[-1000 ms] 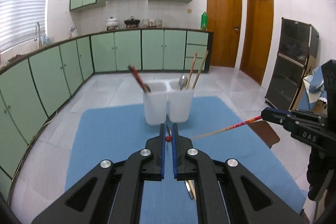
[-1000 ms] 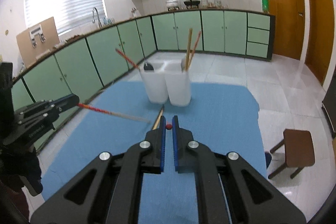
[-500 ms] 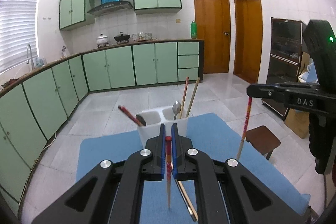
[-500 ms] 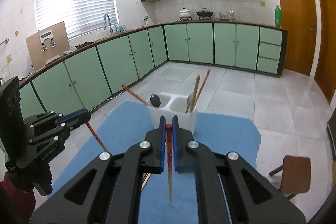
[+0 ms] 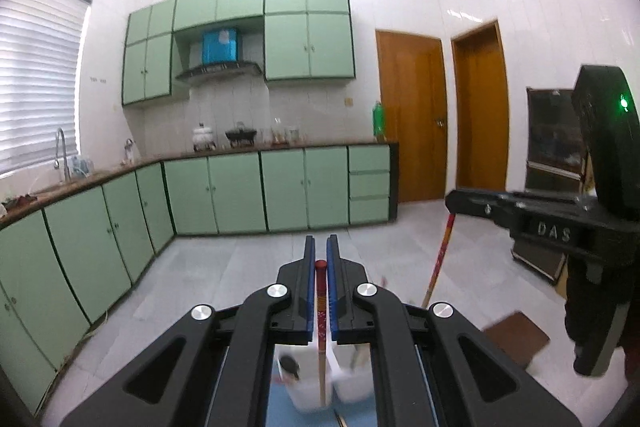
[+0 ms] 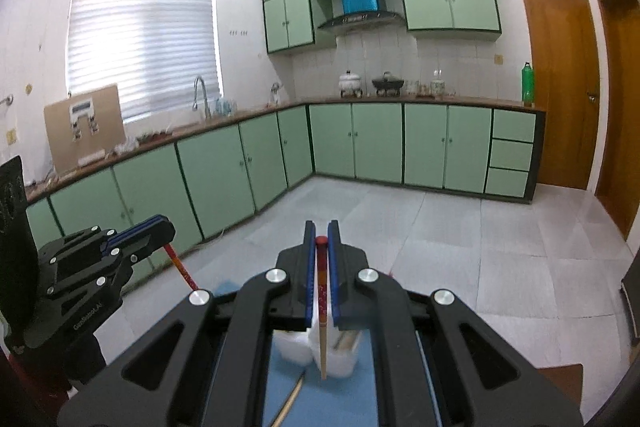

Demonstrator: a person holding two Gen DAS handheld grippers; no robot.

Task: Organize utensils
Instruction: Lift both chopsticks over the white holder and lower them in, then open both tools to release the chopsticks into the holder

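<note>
My left gripper (image 5: 320,259) is shut on a red-topped chopstick (image 5: 321,311) that hangs straight down over the white two-compartment utensil holder (image 5: 310,381). My right gripper (image 6: 321,235) is shut on a second red-topped chopstick (image 6: 322,299), also hanging down above the holder (image 6: 304,351). Each gripper shows in the other's view: the right one (image 5: 454,199) at the right, the left one (image 6: 168,227) at the left. A dark spoon bowl (image 5: 289,365) sits in the left compartment.
The blue mat (image 6: 340,403) lies under the holder, with a loose wooden chopstick (image 6: 290,401) on it. A brown stool (image 5: 516,337) stands at the right. Green kitchen cabinets (image 6: 400,143) line the far walls.
Both grippers have risen and tilted level, each carrying its chopstick from the mat up to hang vertically above the holder, which has dropped to the bottom of both views.
</note>
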